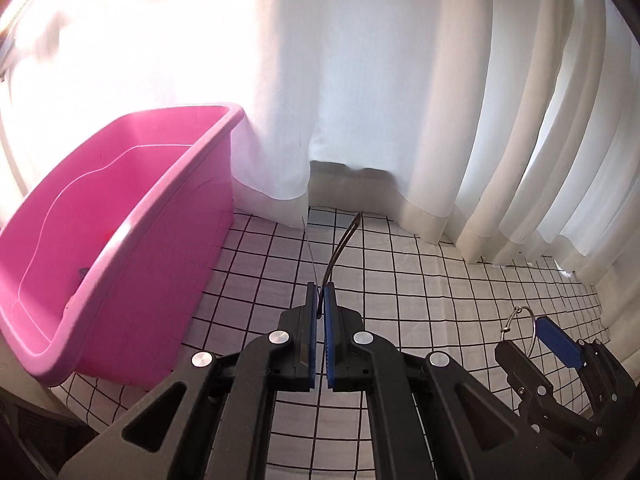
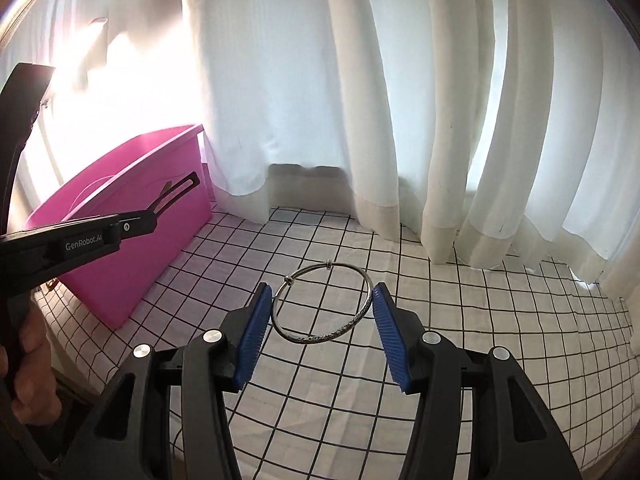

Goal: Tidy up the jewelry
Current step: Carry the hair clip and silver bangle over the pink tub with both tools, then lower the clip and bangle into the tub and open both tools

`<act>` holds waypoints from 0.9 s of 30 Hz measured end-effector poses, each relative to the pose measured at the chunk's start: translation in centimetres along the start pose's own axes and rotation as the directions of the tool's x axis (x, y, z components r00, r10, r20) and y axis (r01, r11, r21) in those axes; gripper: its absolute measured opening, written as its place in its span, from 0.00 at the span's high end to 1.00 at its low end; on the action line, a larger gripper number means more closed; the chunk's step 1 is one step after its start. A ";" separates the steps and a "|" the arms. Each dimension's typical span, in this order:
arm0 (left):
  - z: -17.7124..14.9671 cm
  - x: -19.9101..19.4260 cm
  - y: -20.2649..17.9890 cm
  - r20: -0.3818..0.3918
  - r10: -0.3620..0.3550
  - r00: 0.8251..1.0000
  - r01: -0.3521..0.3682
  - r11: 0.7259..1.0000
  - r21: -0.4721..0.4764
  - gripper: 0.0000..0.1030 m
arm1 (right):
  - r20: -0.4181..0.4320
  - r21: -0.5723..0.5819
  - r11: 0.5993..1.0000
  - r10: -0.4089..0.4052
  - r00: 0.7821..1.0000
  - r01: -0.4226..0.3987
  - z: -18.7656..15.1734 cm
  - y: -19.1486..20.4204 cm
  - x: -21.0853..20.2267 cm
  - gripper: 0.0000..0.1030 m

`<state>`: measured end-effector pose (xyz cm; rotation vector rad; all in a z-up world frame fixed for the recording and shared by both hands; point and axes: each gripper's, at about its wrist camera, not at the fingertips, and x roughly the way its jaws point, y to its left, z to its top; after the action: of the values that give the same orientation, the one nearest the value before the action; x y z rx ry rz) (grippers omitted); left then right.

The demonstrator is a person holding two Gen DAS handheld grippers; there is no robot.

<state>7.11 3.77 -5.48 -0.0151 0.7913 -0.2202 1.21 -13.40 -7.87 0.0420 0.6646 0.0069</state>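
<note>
Hair clip (image 1: 338, 252) pinched in the left gripper (image 1: 320, 300), sticking out toward 12 o'clock; pink bin (image 1: 168, 236) at 9 o'clock on grid cloth (image 1: 420, 280). Right wrist view: silver bangle (image 2: 322, 304) held between the right gripper's (image 2: 320, 312) spread fingers, above the cloth; bin at 10 o'clock.

The right gripper (image 2: 322, 312) holds a silver bangle (image 2: 322, 304) between its jaws above the checked cloth (image 2: 480, 340).
</note>
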 end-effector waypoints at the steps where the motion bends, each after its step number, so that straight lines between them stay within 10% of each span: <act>1: 0.2 -1.0 0.5 0.010 0.013 1.000 -0.013 1.000 -0.017 0.96 | 0.002 -0.015 1.000 0.017 1.000 -0.017 0.6 0.4 -0.3 0.51; 13: 4.1 -9.7 10.0 0.124 0.196 0.973 -0.172 0.968 -0.182 0.96 | 0.091 -0.118 0.958 0.272 0.958 -0.261 9.5 8.8 -1.5 0.51; 27: 5.9 -7.2 21.9 0.029 0.340 0.940 -0.314 0.895 -0.315 0.96 | 0.004 -0.238 0.876 0.432 0.902 -0.419 17.6 20.8 6.1 0.51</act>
<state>10.57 26.21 1.66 -0.1824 0.7254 0.2260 17.01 6.82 3.06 -0.0377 0.5828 0.5090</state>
